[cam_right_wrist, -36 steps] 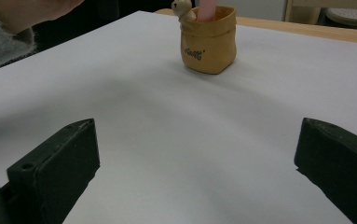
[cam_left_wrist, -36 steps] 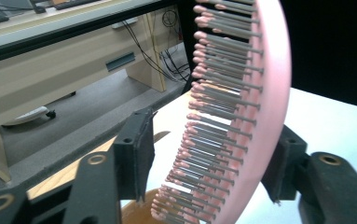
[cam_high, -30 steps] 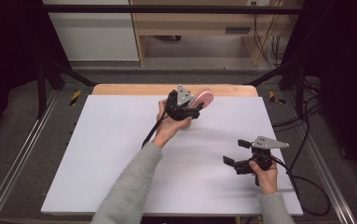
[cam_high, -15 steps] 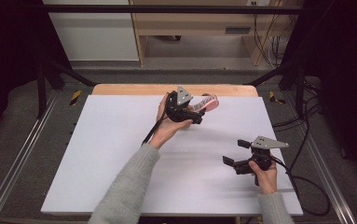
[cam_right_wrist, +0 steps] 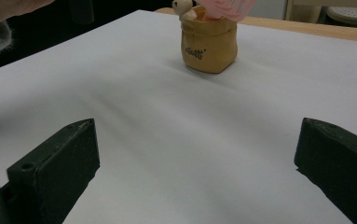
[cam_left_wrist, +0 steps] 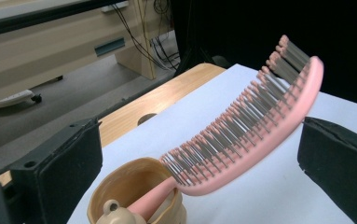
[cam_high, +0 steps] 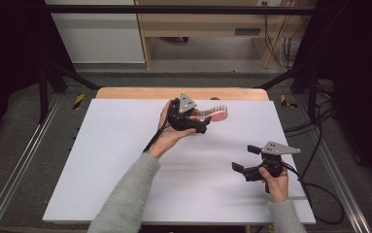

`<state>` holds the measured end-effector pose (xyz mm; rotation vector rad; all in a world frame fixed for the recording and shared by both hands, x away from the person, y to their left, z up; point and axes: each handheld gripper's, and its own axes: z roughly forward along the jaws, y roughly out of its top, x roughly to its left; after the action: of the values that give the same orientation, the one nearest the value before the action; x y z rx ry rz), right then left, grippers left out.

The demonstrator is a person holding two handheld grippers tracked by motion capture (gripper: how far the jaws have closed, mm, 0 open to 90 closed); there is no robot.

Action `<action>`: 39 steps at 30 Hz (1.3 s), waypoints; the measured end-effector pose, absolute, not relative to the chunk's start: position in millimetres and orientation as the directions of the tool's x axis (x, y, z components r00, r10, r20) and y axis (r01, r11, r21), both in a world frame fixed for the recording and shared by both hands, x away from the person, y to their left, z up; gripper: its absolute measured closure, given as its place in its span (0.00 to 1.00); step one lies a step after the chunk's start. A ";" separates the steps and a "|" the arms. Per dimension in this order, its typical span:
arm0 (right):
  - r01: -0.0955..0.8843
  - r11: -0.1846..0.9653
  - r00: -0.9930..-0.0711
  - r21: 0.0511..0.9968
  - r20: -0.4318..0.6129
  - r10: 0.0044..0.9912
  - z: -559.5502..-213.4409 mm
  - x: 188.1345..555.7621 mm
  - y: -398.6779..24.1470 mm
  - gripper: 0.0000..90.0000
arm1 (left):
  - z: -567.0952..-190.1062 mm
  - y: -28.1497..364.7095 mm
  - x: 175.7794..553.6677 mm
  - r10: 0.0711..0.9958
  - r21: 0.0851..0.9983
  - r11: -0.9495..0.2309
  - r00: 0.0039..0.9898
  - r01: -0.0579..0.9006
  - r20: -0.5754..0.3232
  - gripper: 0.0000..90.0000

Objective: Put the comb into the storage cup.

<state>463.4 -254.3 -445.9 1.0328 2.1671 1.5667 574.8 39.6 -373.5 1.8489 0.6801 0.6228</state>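
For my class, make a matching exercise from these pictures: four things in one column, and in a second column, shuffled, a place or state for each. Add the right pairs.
Things
1. pink hairbrush
2. tan sack-shaped pot
3. left gripper
4. right gripper

Places or states
A. open, low over the near right part of the white table
B. stands at the far side of the table, a small bear figure on its rim
C. leans out of the pot, handle down inside it
D. open, jaws on either side of the brush, not touching it

Pairs: 1-C, 2-B, 3-D, 4-A
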 end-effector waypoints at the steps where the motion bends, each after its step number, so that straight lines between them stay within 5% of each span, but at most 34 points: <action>1: 0.385 0.160 -0.709 0.909 0.181 0.682 -445.9 463.4 -254.1 0.00 | -372.6 41.1 574.2 0.699 0.936 -0.307 0.708 0.171 0.100 0.00; 39: 0.387 0.158 -0.706 0.909 0.181 0.684 -445.9 463.9 -253.8 0.00 | -349.7 133.8 537.0 0.737 0.971 -0.142 0.676 0.195 -0.028 0.00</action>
<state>463.9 -253.8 -445.9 1.0353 2.1654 1.5657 537.0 133.8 -349.7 1.6837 0.7624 0.5590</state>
